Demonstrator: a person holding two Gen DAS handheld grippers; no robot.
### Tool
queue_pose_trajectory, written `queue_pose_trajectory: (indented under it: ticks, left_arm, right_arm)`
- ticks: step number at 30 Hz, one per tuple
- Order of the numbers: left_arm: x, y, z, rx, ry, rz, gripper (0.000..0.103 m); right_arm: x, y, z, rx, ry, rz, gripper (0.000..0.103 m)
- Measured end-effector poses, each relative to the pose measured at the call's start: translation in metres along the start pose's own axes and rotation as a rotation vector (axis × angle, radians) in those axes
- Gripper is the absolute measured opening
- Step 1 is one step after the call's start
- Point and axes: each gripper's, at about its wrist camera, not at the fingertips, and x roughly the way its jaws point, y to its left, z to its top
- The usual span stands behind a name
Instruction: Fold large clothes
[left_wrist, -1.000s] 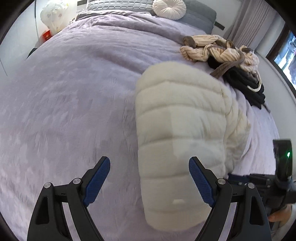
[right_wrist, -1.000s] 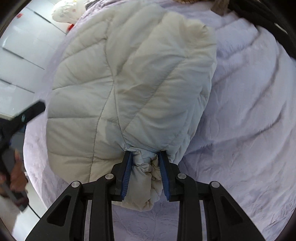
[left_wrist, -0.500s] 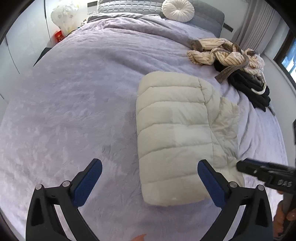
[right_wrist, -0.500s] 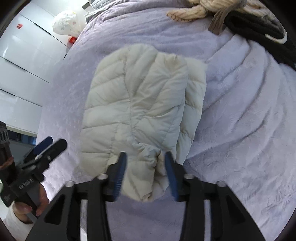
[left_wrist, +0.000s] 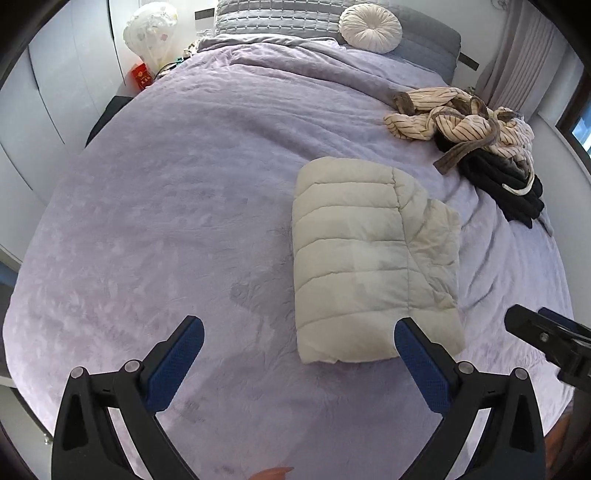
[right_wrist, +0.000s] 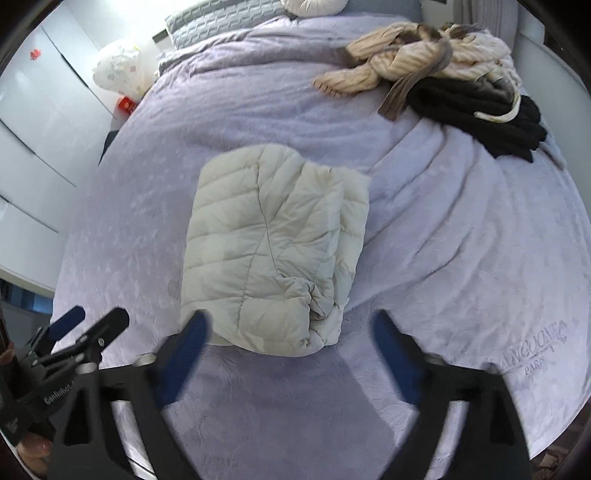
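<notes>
The puffer jacket (left_wrist: 373, 258) lies folded mid-bed (left_wrist: 166, 221); your left gripper (left_wrist: 299, 354) and right gripper (right_wrist: 291, 354) hang spread wide, holding nothing, with piled clothes (left_wrist: 476, 129) beyond it.

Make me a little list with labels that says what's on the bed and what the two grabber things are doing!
Surface: lilac bedspread
Folded item: cream puffer jacket, lying flat in a neat bundle
Still unfolded: striped beige garment heaped on black clothes at the far right
Left gripper: open, holding nothing, near the jacket's close edge
Right gripper: open, holding nothing, just before the jacket
Pillow area: round white cushion
</notes>
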Motion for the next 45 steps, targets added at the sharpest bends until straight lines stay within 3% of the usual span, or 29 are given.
queue_pose_trajectory:
  ticks: [15, 45]
  left_arm:
    - [-0.037, -0.002, -0.012, 0.029, -0.015, 0.020, 0.103]
    - [-0.045, -0.005, -0.015, 0.045, -0.020, 0.025, 0.103]
  right_arm:
    - [-0.025, 0.001, -0.015, 0.032, -0.014, -0.047, 0.103]
    - [-0.033, 0.002, -0.021, 0.037, -0.022, -0.060, 0.103]
